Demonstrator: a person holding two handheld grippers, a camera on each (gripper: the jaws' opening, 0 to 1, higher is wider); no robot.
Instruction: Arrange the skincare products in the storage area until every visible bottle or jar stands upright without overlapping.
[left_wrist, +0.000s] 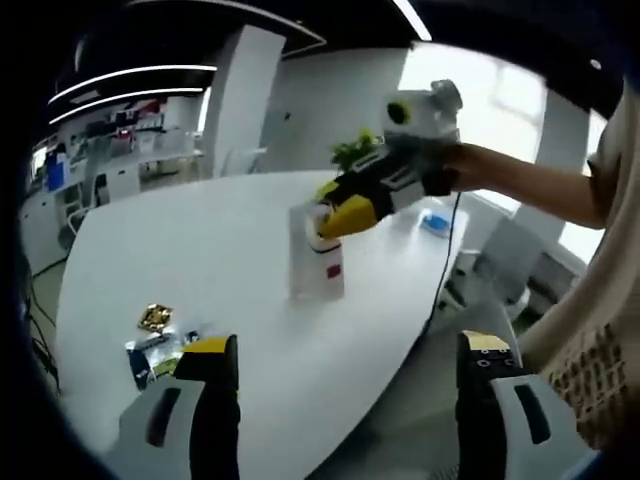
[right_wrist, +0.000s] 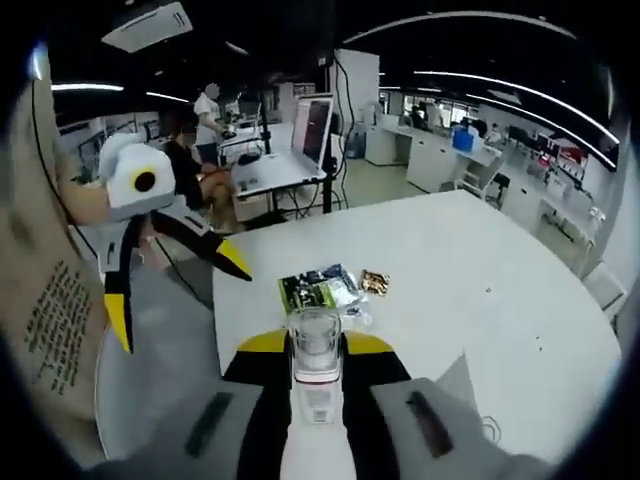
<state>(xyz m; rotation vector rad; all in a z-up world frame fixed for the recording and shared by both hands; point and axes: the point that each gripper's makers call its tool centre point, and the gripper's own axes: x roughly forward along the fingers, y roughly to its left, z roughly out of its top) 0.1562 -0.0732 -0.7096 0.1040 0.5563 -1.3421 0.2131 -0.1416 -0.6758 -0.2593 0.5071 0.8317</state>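
Note:
A white bottle with a clear cap and a small red label stands upright on the white table. My right gripper comes in from the right and is shut on its upper part. In the right gripper view the same bottle sits between that gripper's yellow-tipped jaws. My left gripper is open wide over the table's near edge, nothing between its fingers. It appears at the left of the right gripper view as well, the left gripper spread open, held off the table's edge.
Several flat sachets and a gold packet lie near the table's edge, seen too as sachets beyond the bottle. A blue item and a cable lie at the far side. People sit at desks behind.

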